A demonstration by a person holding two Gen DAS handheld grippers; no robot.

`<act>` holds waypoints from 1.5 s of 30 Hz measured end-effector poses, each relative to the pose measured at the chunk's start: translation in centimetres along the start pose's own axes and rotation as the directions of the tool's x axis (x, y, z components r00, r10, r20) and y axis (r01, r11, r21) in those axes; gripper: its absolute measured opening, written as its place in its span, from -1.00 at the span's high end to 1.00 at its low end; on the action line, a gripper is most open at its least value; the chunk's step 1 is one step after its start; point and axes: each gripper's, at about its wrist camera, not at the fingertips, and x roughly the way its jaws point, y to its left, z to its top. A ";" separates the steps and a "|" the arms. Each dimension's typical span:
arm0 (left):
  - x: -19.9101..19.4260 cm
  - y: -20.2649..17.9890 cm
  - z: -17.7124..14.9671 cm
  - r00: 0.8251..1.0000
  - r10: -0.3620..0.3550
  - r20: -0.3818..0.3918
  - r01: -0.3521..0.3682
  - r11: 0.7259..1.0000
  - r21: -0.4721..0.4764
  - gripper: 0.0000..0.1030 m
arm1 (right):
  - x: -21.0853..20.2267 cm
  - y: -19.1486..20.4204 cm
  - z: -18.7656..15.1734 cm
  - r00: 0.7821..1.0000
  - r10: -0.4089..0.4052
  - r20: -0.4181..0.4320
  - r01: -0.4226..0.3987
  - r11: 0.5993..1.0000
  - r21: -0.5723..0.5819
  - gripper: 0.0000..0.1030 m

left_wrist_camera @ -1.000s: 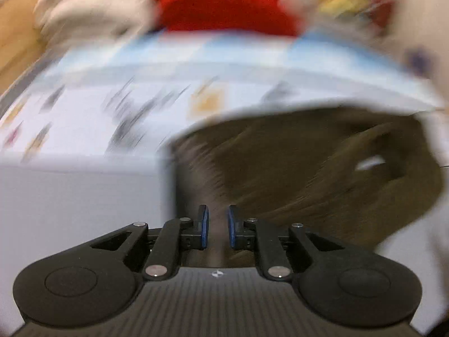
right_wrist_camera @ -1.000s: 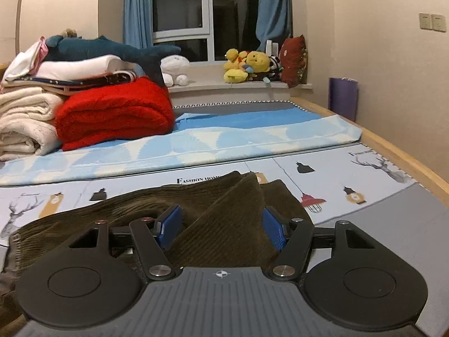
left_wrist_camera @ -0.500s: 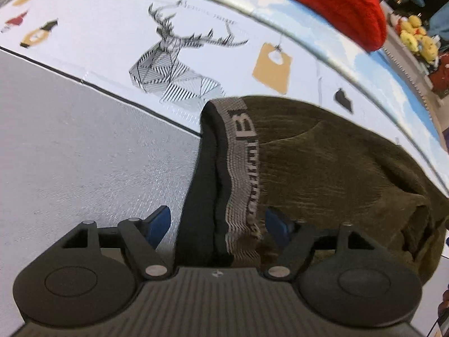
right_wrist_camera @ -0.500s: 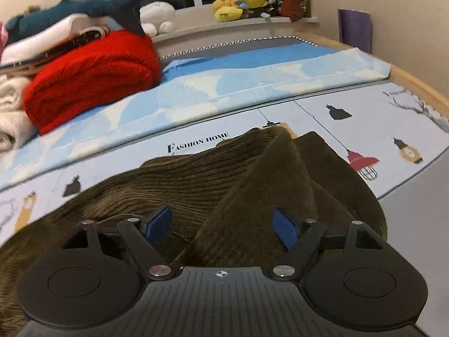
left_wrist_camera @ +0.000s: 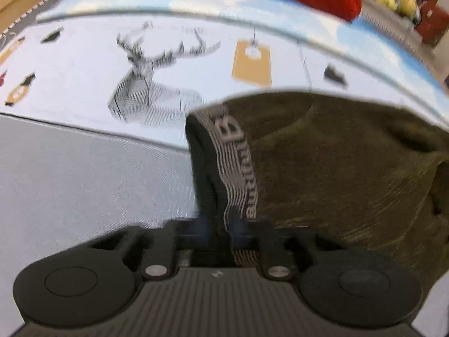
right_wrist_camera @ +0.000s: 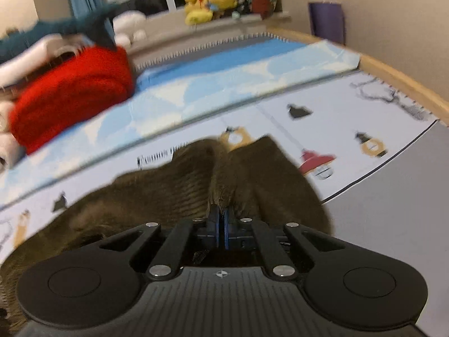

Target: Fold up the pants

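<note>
Dark olive corduroy pants (left_wrist_camera: pixel 336 168) lie bunched on a printed play mat (left_wrist_camera: pixel 84 90). Their grey lettered waistband (left_wrist_camera: pixel 238 163) runs straight into my left gripper (left_wrist_camera: pixel 221 226), whose jaws are closing with the band pinched between the blue pads. In the right wrist view the pants (right_wrist_camera: pixel 154 196) spread to the left, and a raised ridge of fabric (right_wrist_camera: pixel 220 179) leads into my right gripper (right_wrist_camera: pixel 221 219). That gripper is shut, its pads nearly touching, with the fold nipped at their tips.
A folded red blanket (right_wrist_camera: pixel 70 95) and pale towels sit at the far left with a blue plush shark on top. Yellow plush toys (right_wrist_camera: pixel 210 0) line the windowsill. A wooden edge (right_wrist_camera: pixel 393 75) borders the mat on the right. Grey mat (left_wrist_camera: pixel 84 182) lies left of the waistband.
Both grippers stood wide around the fabric half a second ago and have now closed on it. The right gripper has moved forward over the pants.
</note>
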 end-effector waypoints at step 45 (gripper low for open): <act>-2.9 5.1 -1.5 0.996 0.002 -0.087 -0.013 0.991 -0.130 0.52 | -8.4 -20.6 -1.5 0.968 -0.244 -0.056 0.249 0.922 0.298 0.86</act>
